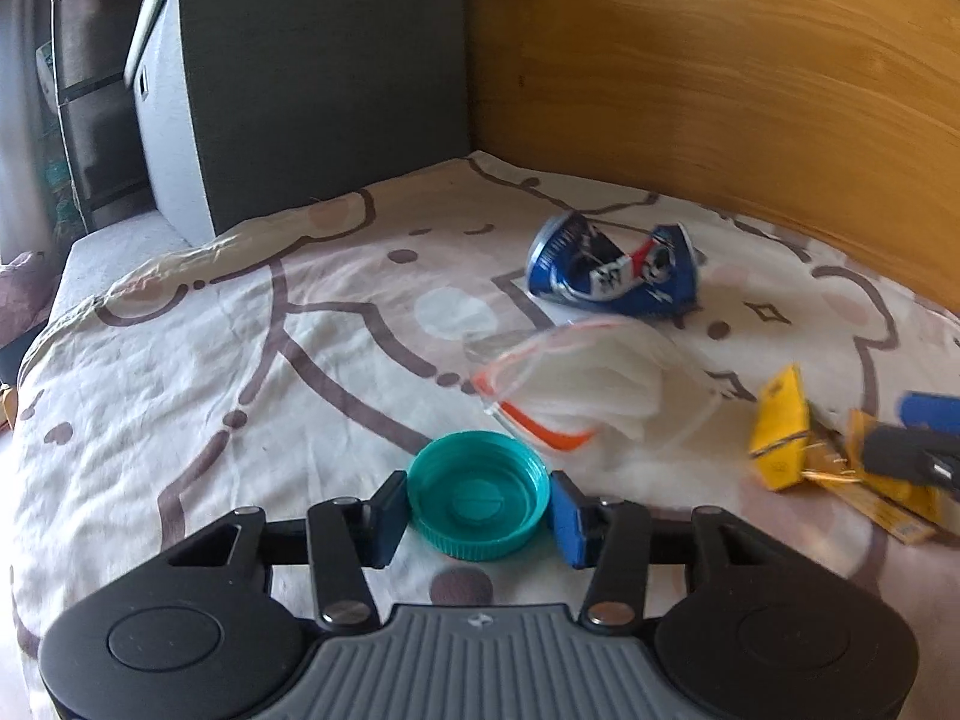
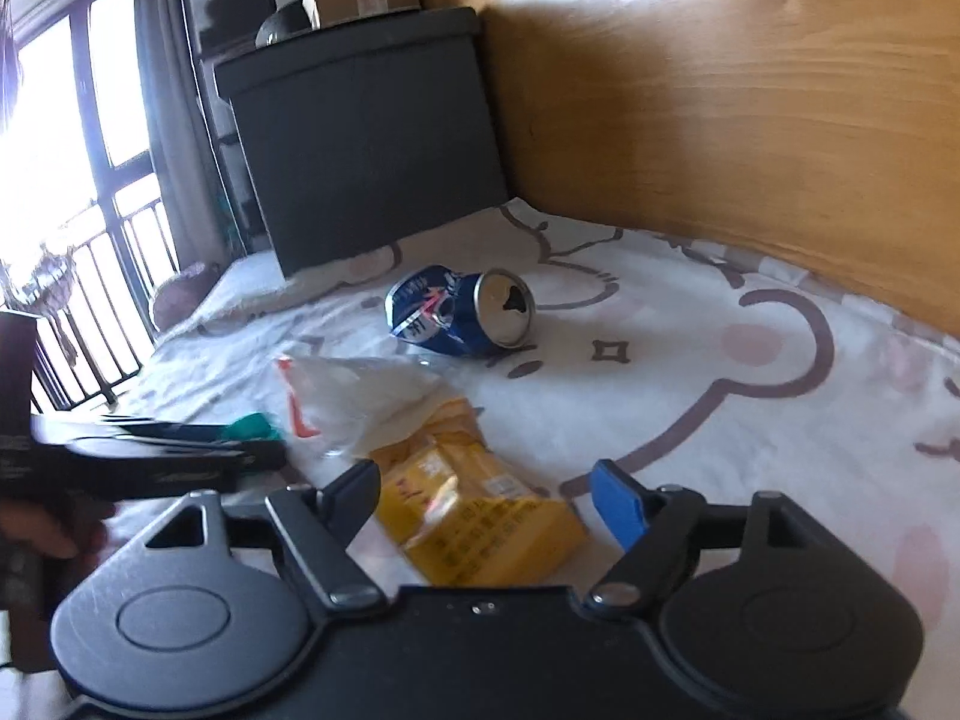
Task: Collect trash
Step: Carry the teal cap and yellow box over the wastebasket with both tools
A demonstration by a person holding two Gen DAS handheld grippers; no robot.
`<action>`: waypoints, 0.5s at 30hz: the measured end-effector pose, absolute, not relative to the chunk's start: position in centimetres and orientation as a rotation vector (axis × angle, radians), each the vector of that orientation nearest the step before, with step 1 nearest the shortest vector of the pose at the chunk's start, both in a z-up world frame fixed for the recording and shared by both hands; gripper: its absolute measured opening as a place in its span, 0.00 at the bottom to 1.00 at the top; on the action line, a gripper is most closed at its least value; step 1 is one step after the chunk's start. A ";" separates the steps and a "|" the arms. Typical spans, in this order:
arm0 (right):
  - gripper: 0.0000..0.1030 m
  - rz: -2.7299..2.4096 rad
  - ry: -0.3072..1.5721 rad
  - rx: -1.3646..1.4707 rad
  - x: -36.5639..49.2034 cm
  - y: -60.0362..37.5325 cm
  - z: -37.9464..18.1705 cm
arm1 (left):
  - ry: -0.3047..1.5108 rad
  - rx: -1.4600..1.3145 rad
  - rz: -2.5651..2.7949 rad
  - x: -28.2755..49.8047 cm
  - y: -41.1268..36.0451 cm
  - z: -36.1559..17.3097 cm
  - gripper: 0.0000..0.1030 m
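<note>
The round teal plastic bottle cap (image 1: 478,503) sat open side up on the cartoon bedsheet (image 1: 180,360), squeezed at its ribbed rim by the left claw (image 1: 477,513). It looked light, stiff and slippery. The right claw (image 2: 486,501) stood wide around a crumpled yellow wrapper (image 2: 480,510), not gripping it.

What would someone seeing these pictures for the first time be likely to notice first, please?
Probably the teal bottle cap pinched between the left gripper pads, near the front of the cartoon-print bedsheet. Next, the crushed blue can lying farther back toward the wooden headboard. The yellow wrapper sits between the right gripper fingers, which stand clear of it.
</note>
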State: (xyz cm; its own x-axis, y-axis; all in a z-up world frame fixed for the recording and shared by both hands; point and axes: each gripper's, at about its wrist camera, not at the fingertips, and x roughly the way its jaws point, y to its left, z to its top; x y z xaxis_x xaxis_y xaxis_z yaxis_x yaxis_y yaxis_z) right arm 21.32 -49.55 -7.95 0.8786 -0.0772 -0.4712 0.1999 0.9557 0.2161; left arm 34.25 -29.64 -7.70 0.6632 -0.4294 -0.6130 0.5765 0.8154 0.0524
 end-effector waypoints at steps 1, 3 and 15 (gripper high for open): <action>0.80 -0.143 0.486 0.269 21.7 -49.7 -8.2 | 0.624 0.255 -0.581 33.9 -29.5 -7.7 0.48; 0.79 -0.105 0.498 0.314 21.8 -50.2 -8.5 | 0.632 0.255 -0.589 33.4 -29.4 -7.6 0.48; 0.73 0.047 0.554 0.182 20.3 -45.7 -8.1 | 0.696 0.258 -0.600 28.8 -27.1 -6.4 0.48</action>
